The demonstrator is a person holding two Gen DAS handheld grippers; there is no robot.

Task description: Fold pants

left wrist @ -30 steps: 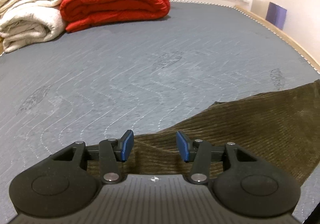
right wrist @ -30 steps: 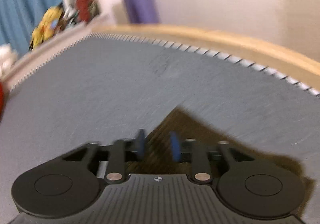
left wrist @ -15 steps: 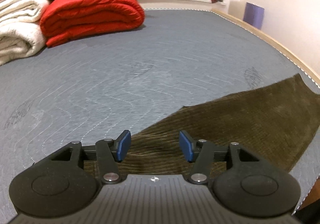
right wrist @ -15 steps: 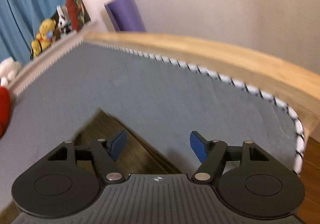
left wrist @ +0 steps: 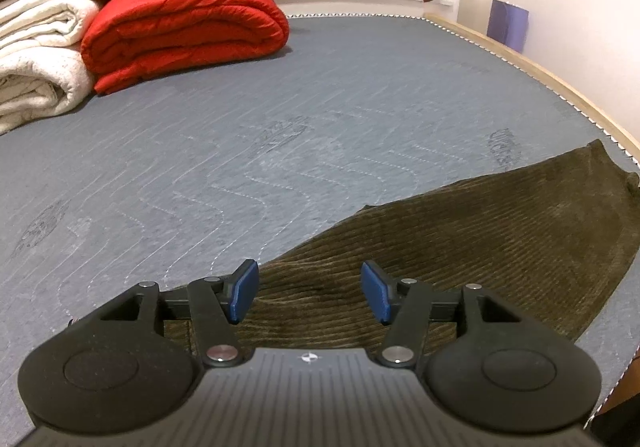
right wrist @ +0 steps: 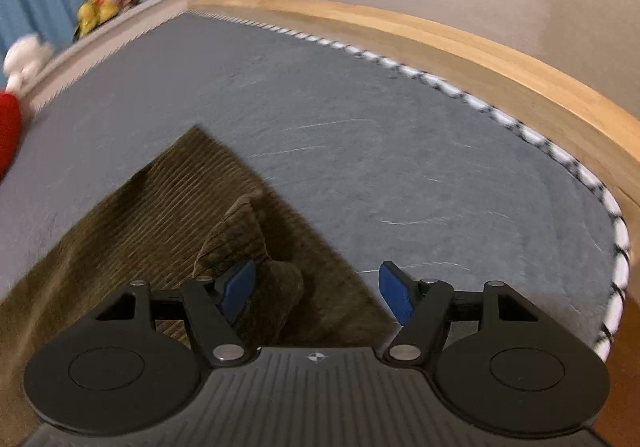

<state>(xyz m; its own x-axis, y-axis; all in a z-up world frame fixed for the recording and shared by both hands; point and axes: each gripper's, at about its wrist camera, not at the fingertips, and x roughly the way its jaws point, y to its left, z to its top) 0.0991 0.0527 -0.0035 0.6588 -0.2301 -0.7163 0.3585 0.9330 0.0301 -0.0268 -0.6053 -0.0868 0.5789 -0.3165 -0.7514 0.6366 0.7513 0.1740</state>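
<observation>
Lying flat on the grey bed [left wrist: 280, 119], the brown corduroy pants [left wrist: 480, 231] run with their long axis from beneath the left gripper [left wrist: 308, 293] away to the right, ending in a corner near the bed's wooden edge [left wrist: 560, 87]. Left fingers [left wrist: 244, 287] stand spread wide above the cloth, holding nothing. The right gripper [right wrist: 318, 291] is likewise wide open and empty; a small raised fold [right wrist: 248, 235] of the pants sits just ahead of its left finger [right wrist: 238, 287], the right finger over bare bed. A red quilt [left wrist: 180, 31] and white blankets [left wrist: 36, 59] lie far ahead of the left fingers.
</observation>
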